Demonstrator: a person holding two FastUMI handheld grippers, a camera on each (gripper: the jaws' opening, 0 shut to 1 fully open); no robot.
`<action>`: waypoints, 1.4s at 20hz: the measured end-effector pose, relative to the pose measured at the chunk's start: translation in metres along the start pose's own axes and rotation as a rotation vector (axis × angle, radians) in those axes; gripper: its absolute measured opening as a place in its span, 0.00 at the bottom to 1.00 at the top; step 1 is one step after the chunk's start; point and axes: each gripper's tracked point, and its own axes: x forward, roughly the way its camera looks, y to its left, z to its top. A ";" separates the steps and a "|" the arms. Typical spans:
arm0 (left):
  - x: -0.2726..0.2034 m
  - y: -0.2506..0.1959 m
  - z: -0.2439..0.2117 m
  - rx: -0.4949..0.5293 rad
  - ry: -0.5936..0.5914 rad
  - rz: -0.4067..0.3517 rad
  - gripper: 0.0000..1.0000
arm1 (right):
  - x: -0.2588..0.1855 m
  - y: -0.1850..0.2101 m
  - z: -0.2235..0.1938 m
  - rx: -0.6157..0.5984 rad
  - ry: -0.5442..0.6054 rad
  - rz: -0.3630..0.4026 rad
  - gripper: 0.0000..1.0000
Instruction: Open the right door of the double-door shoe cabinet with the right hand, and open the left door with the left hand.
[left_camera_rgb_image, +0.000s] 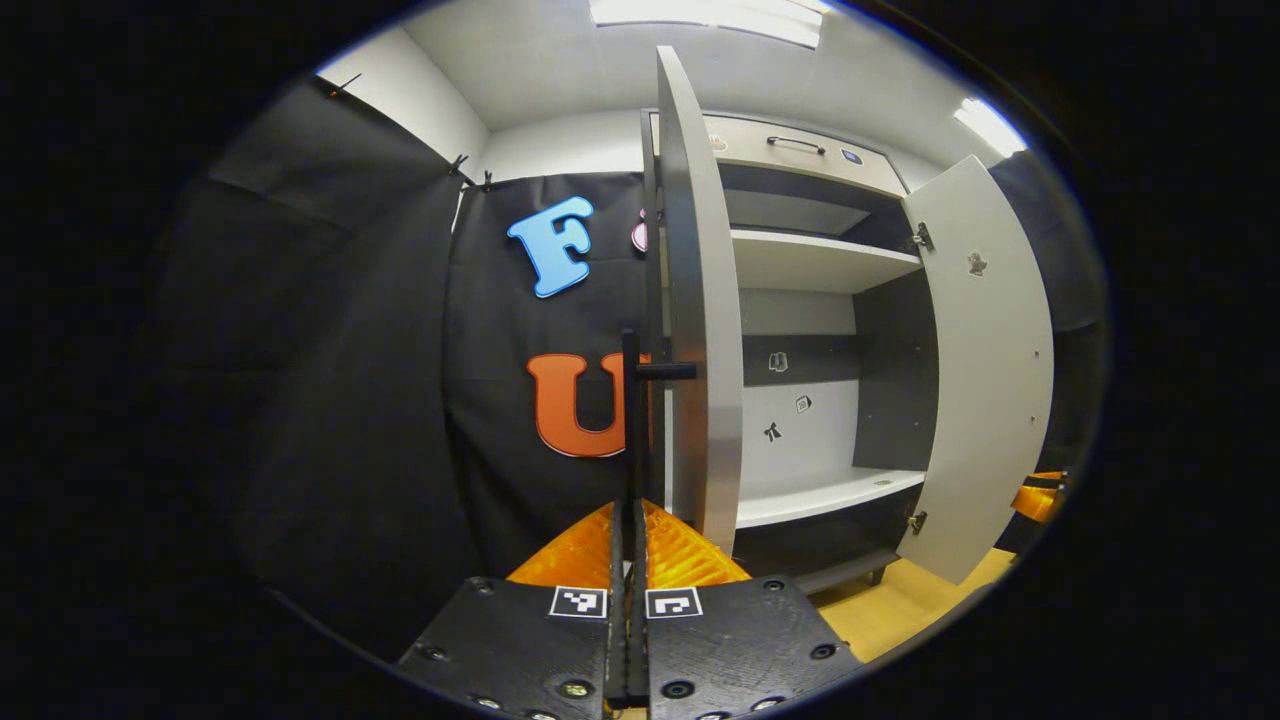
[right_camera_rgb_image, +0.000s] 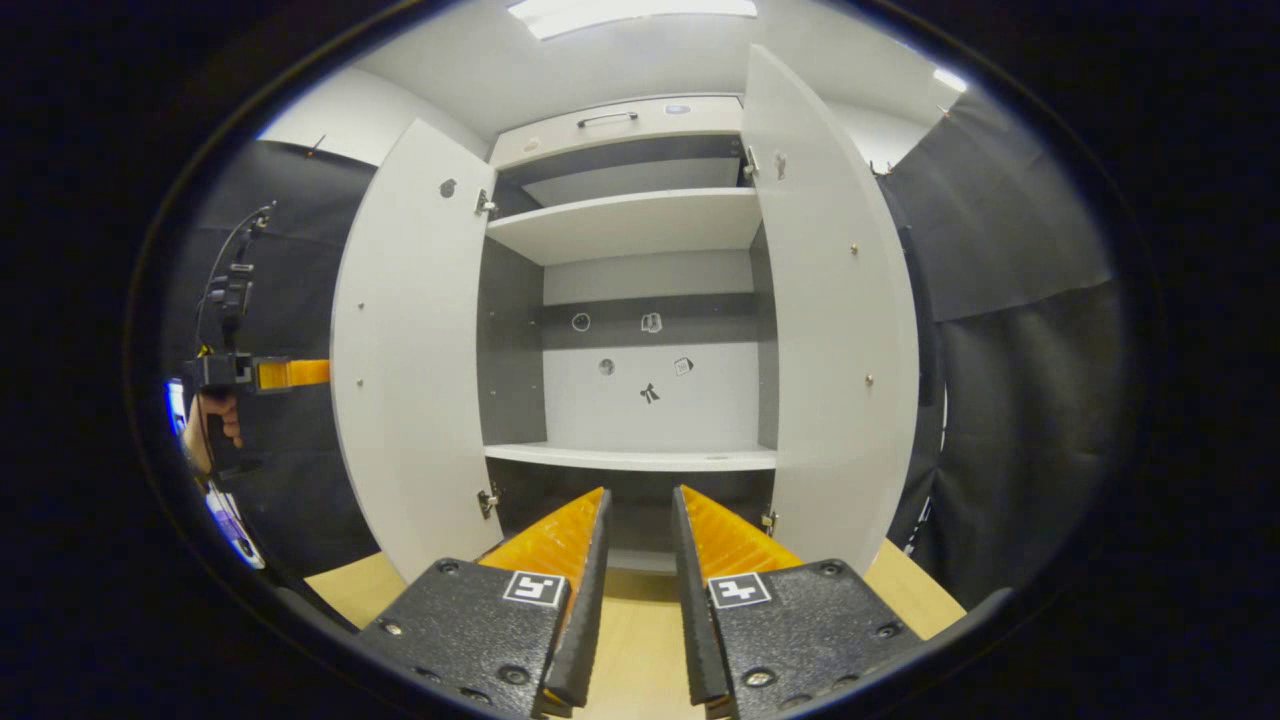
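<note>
Ribbed orange fingers of the left gripper (left_camera_rgb_image: 630, 520) sat clenched on the thin black handle (left_camera_rgb_image: 632, 420) of the left door (left_camera_rgb_image: 700, 300), low at frame centre. At lower centre of the right gripper view, the right gripper (right_camera_rgb_image: 637, 525) hung released, fingers parted, before the shoe cabinet (right_camera_rgb_image: 630, 225). Both flat matte grey doors stood swung out, the right door (right_camera_rgb_image: 840, 300) at right, smooth white shelves between.
</note>
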 end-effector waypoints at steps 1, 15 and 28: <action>-0.009 -0.005 0.001 0.007 -0.012 0.003 0.00 | 0.000 0.001 0.000 0.002 -0.001 0.005 0.39; -0.031 -0.161 -0.043 -0.027 -0.093 -0.166 0.78 | -0.019 -0.008 -0.004 -0.009 -0.054 -0.060 0.43; -0.022 -0.180 -0.081 -0.015 -0.065 -0.123 0.84 | -0.021 -0.041 -0.028 -0.030 -0.022 -0.130 0.63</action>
